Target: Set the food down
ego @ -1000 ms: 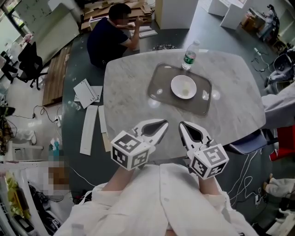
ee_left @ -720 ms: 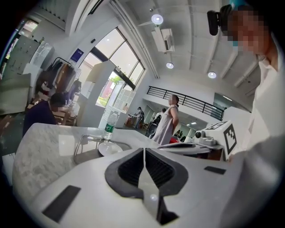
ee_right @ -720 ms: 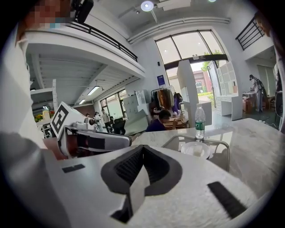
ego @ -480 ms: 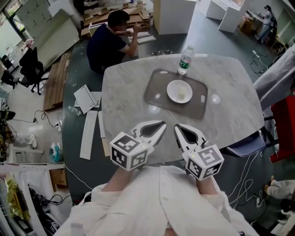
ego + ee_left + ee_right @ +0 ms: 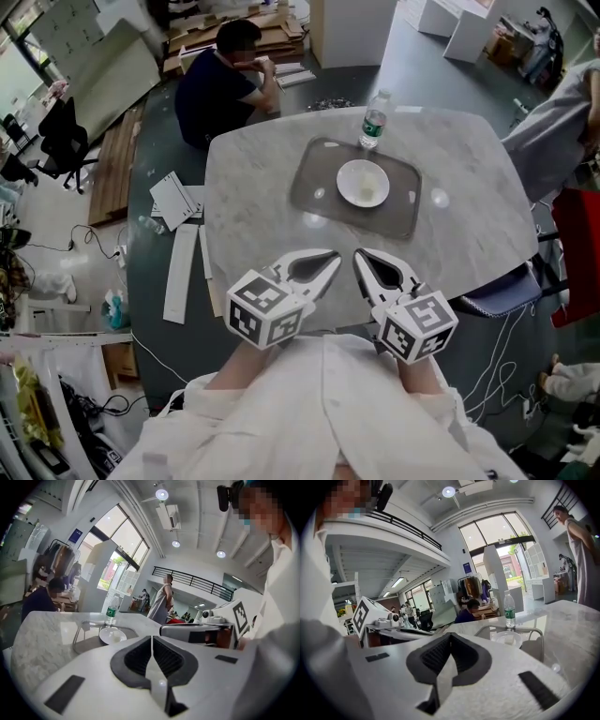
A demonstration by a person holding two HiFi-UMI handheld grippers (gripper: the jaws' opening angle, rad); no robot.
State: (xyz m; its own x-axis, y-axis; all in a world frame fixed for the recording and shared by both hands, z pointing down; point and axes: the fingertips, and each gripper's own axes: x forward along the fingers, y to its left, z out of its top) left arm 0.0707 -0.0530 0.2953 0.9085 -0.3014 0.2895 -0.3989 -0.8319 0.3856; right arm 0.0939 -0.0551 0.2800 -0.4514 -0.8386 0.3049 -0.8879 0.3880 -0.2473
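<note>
Both hand-held grippers hover over the near edge of the marble desk [image 5: 253, 197], side by side and pointing toward 12 o'clock. The left hand-held gripper [image 5: 331, 259] has its jaws pressed together with nothing between them; in its own view the ribbed pads meet in one thin line. The right hand-held gripper [image 5: 360, 258] is the same, with its jaws fully together and empty. The two tips are near each other but apart. The marker cubes sit toward 6 o'clock, just in front of the wearer's white shirt.

The food [image 5: 367, 193], a small pale bit, lies in a white bowl [image 5: 352, 174]. The bowl rests on a grey tray [image 5: 314, 192] in the middle of the desk, at 12 o'clock from the grippers and well apart from them. It sits a little toward the 1 o'clock side of the tray's centre. A bottle [image 5: 375, 120] with a green label stands upright at the tray's far rim, at 12 o'clock from the bowl. Whether it stands on the tray or just off it cannot be told.

Past the desk at 11 o'clock a seated person [image 5: 220, 84] in a dark top bends over some flat boards. At 2 o'clock a standing person [image 5: 553, 122] in grey is close to the desk's edge. White boards [image 5: 183, 267] lie on the floor at 9 o'clock, and a blue-grey chair [image 5: 506, 289] sits at the desk's 4 o'clock edge.
</note>
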